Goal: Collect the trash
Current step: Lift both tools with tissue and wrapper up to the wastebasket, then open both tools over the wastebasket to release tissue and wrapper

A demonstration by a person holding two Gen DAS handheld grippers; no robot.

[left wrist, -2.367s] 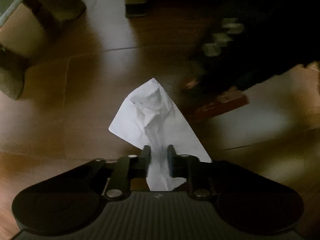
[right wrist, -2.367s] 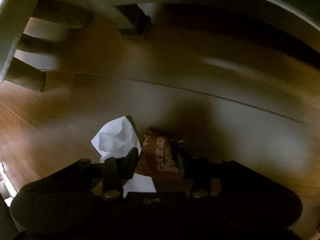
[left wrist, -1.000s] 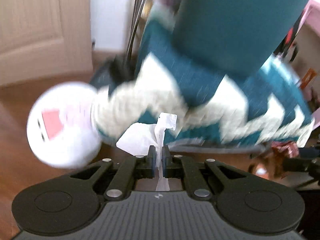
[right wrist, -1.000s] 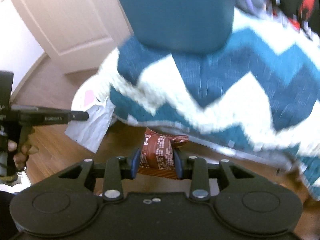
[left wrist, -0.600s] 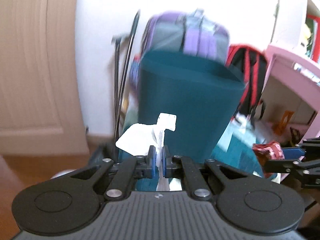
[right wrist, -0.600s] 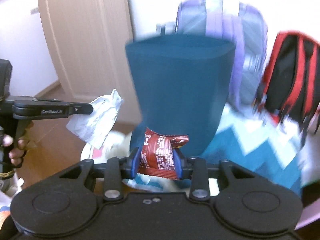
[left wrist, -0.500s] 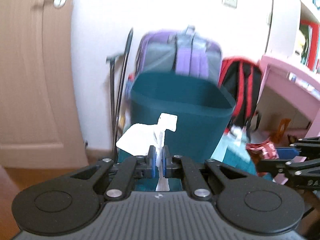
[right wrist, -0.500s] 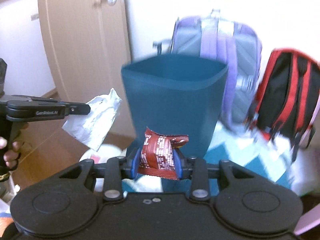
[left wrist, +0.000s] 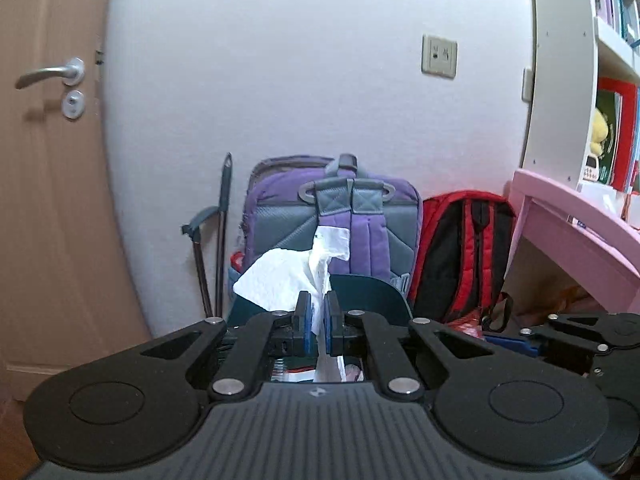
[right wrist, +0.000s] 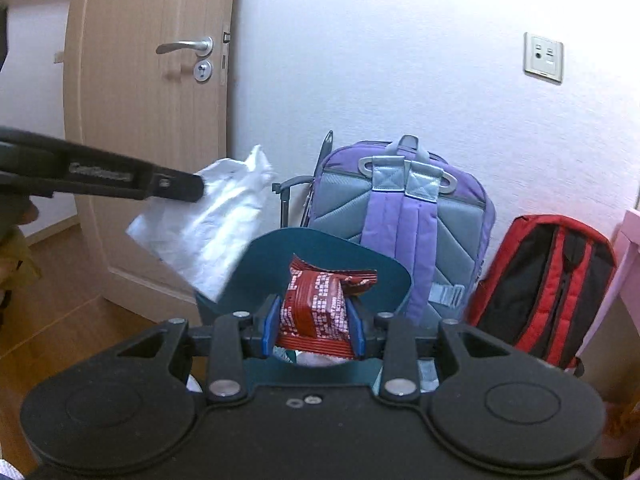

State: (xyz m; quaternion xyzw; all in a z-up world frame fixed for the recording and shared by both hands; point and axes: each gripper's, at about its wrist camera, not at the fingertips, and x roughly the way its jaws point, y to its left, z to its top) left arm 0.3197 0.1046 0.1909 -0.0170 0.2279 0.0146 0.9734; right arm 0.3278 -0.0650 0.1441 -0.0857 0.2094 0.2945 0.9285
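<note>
Tissue (left wrist: 280, 276) pinched in left tool (left wrist: 316, 322), wrapper (right wrist: 316, 308) in right tool (right wrist: 314, 330), above bin rim (right wrist: 384, 260)

The left gripper (left wrist: 316, 322) has its jaws pinched tight on a tissue (left wrist: 280, 276), reaching in from the left edge of the right wrist view. The right gripper (right wrist: 314, 324), low centre, clamps a wrapper (right wrist: 320, 308) between half-spread jaws.

My count: two grippers, left gripper (left wrist: 316, 322) and right gripper (right wrist: 313, 330); one white tissue (left wrist: 280, 276); one red wrapper (right wrist: 320, 312); one teal bin (right wrist: 384, 280); two backpacks, purple backpack (right wrist: 400, 216) and red backpack (right wrist: 548, 284).
</note>
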